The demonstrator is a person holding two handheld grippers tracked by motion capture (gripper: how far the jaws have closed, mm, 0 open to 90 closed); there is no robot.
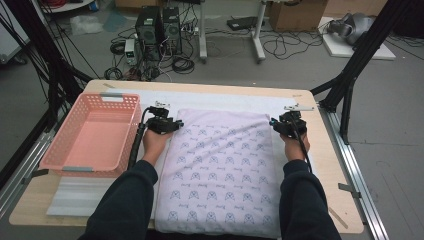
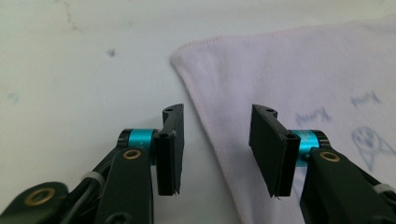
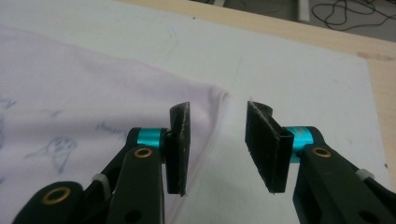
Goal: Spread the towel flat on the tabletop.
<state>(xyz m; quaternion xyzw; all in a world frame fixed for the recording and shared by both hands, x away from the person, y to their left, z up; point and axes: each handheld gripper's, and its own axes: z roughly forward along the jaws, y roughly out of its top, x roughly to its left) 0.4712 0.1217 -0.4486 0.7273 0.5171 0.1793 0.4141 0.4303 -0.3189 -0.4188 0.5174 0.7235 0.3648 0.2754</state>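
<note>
Cloth, pale lilac and printed with small blue figures, is spread flat over the middle of the table, running from the near edge, between the person's forearms, up to the far half. A white sheet is laid under it and shows bare beyond its far edge and to its left. A pink basket is set on the table's left part, just beside the cloth and apart from it. The left gripper is held at the cloth's far left corner, the right gripper at its far right corner. In the left gripper view, the left gripper is seen with its jaws parted about halfway; the cloth's left edge runs through the gap, and the pads are not pressed on it. In the right gripper view, the right gripper is likewise seen about half parted, straddling the hem at the cloth's corner, with one pad over the fabric and the other over the white sheet; nothing is pinched. Both pairs of black ribbed pads are carried on teal collars.
</note>
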